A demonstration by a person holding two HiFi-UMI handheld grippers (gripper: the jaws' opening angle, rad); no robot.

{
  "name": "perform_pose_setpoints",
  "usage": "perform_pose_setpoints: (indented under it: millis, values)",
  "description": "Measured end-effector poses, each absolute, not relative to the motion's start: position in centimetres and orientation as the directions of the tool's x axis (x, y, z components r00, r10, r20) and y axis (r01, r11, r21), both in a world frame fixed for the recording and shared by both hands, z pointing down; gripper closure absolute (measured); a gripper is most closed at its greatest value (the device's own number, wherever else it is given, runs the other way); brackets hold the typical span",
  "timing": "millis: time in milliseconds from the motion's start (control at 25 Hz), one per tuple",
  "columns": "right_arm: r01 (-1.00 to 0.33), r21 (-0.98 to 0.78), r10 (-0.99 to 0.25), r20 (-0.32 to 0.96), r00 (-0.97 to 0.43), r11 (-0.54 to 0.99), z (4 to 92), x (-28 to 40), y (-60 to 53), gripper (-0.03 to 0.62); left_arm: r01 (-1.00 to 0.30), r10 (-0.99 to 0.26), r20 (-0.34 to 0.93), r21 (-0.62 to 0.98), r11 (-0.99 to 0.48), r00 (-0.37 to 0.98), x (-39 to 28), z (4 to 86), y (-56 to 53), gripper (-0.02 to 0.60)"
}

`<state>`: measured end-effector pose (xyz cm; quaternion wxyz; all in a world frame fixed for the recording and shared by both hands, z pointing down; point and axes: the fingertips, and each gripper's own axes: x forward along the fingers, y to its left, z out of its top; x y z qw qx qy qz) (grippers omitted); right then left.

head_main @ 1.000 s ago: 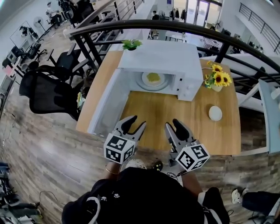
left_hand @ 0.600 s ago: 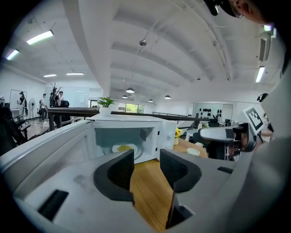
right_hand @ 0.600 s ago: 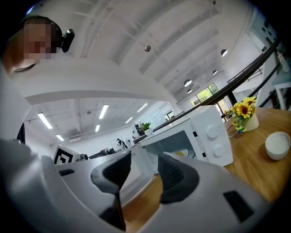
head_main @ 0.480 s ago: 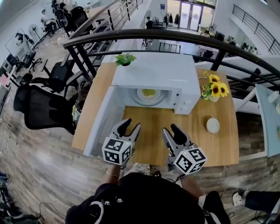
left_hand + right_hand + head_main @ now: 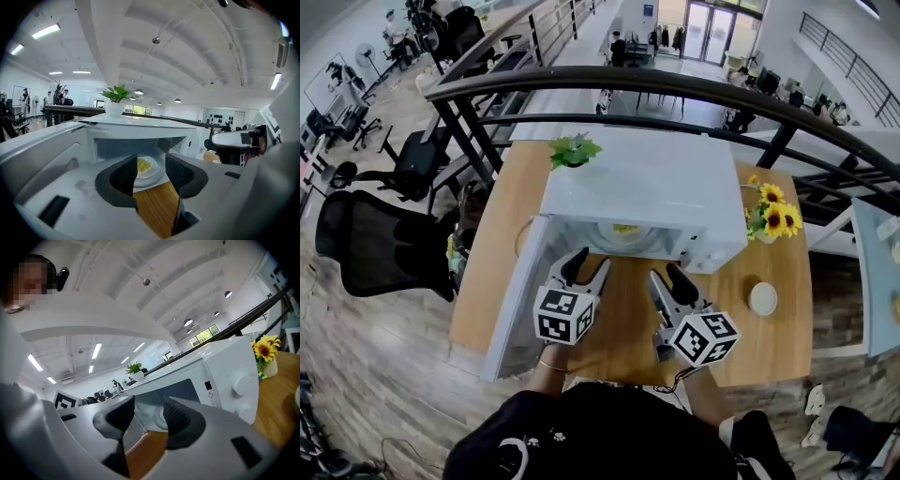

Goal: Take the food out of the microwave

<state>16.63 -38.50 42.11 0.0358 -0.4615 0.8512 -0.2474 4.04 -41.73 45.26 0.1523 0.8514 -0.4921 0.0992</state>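
Note:
A white microwave [image 5: 642, 202] stands on the wooden table [image 5: 773, 342], its door [image 5: 517, 295] swung open to the left. Inside lies a white plate [image 5: 623, 231] of yellow food [image 5: 143, 164], mostly hidden under the microwave's top in the head view. My left gripper [image 5: 591, 261] is just in front of the opening, open with nothing between its jaws; they have just been opening wider. In the left gripper view the plate [image 5: 149, 169] shows between them, further in. My right gripper [image 5: 666, 273] hovers beside it over the table, open and empty, facing the microwave's front [image 5: 220, 380].
A vase of sunflowers [image 5: 769, 211] stands right of the microwave, and a small white round dish [image 5: 762, 298] lies near it. A potted plant [image 5: 572, 150] sits at the microwave's back left. A black railing [image 5: 675, 89] runs behind the table, with an office chair [image 5: 370, 244] at the left.
Both grippers have moved forward across the table to the microwave's opening. The microwave's top now hides more of the plate in the head view.

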Motion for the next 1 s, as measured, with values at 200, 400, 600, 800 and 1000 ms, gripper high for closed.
perform_pose_setpoints:
  millis: [200, 400, 600, 800, 1000]
  values:
    - [-0.785, -0.455, -0.805, 0.211, -0.554, 0.421, 43.9, 15.2, -42.2, 0.402, -0.869, -0.801, 0.339, 0.179, -0.46, 0.494, 3.7, 46.9, -45.4, 0.407]
    - [-0.799, -0.475, -0.806, 0.264, -0.529, 0.369, 46.6, 14.4, -45.2, 0.392, -0.868, -0.781, 0.379, 0.205, -0.452, 0.496, 3.9, 49.8, -48.3, 0.388]
    - [-0.815, -0.497, -0.804, 0.329, -0.495, 0.299, 49.6, 14.0, -47.9, 0.377, -0.872, -0.765, 0.418, 0.235, -0.429, 0.489, 3.8, 52.5, -50.4, 0.376]
    - [-0.859, -0.427, -0.794, 0.398, -0.46, 0.283, 52.1, 13.4, -50.1, 0.365, -0.881, -0.745, 0.474, 0.199, -0.429, 0.47, 4.0, 55.1, -52.0, 0.373]
    - [-0.889, -0.346, -0.768, 0.466, -0.44, 0.3, 54.5, 12.8, -51.5, 0.359, -0.883, -0.719, 0.518, 0.193, -0.428, 0.463, 4.1, 57.1, -52.7, 0.371]
